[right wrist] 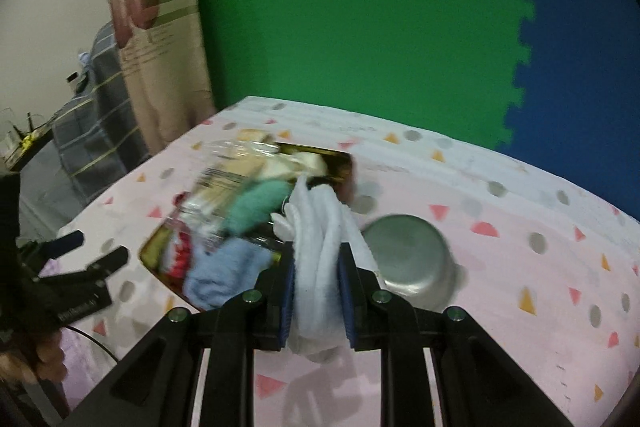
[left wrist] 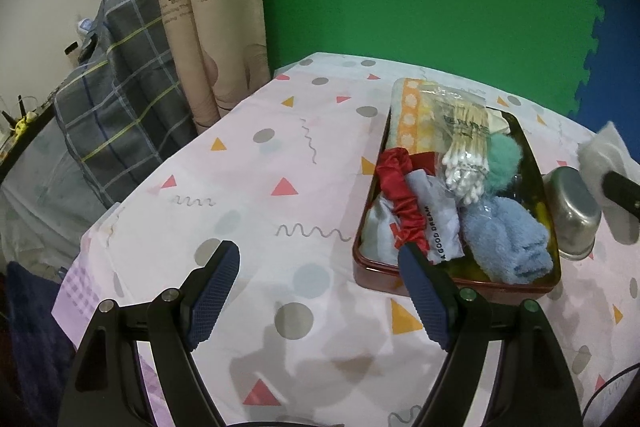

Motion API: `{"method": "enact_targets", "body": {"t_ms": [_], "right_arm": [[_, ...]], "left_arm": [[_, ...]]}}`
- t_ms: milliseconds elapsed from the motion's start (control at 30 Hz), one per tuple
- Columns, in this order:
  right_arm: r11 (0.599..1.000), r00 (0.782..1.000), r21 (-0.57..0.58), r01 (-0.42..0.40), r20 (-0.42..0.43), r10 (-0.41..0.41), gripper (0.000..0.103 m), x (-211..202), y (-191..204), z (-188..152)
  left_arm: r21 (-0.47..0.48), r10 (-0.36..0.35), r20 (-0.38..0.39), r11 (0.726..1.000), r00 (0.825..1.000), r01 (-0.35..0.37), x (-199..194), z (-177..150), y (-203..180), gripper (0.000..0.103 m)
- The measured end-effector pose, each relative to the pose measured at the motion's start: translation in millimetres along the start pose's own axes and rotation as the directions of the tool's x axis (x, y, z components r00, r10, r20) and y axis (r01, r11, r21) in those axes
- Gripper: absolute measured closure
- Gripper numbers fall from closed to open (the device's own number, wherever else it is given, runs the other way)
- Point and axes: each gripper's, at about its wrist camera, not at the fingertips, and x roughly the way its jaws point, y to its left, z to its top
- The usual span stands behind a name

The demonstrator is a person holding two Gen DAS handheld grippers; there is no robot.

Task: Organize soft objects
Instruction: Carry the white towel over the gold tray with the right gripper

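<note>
Between your right gripper's (right wrist: 316, 277) fingers sits a folded white cloth (right wrist: 320, 251), pinched tight by the blue pads, its ends spilling out above and below the grip. Just beyond it, on the far left, lies the dark red tray (left wrist: 452, 285), crowded with soft things: a light blue fuzzy sock (left wrist: 506, 245) at the near end, a teal fluffy piece (left wrist: 505, 159) behind it, a bag of cotton swabs (left wrist: 468, 155) across the middle, a red scrunchie (left wrist: 400, 195) over a pale printed pouch (left wrist: 434, 223), and an orange-patterned cloth (left wrist: 412, 115) at the far end. To the tray's right, close beside it, stands a small metal bowl (right wrist: 408, 259), right under the hanging cloth in the right wrist view, which is blurred.

Your left gripper (left wrist: 320, 275) holds its fingers wide apart with nothing between them, hovering over the patterned desk cover (left wrist: 248, 187); its right fingertip overlaps the tray's near left corner in view, though contact cannot be told. Far left hang a curtain (left wrist: 216, 27) and a plaid cloth (left wrist: 120, 87).
</note>
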Motion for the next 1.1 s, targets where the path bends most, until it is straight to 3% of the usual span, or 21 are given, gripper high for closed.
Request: {"method": "enact_targets", "body": {"t_ms": [367, 1100], "right_arm": [[0.998, 0.998, -0.045, -0.05, -0.029, 0.048, 0.083, 34, 48, 19], [0.99, 0.998, -0.141, 0.012, -0.063, -0.021, 0.083, 101, 87, 31]], "left_arm": [[-0.04, 0.038, 0.007, 0.998, 0.999, -0.037, 0, 6, 22, 0.023], [-0.059, 0.037, -0.02, 0.998, 0.999, -0.038, 8, 5, 29, 0.022]]}}
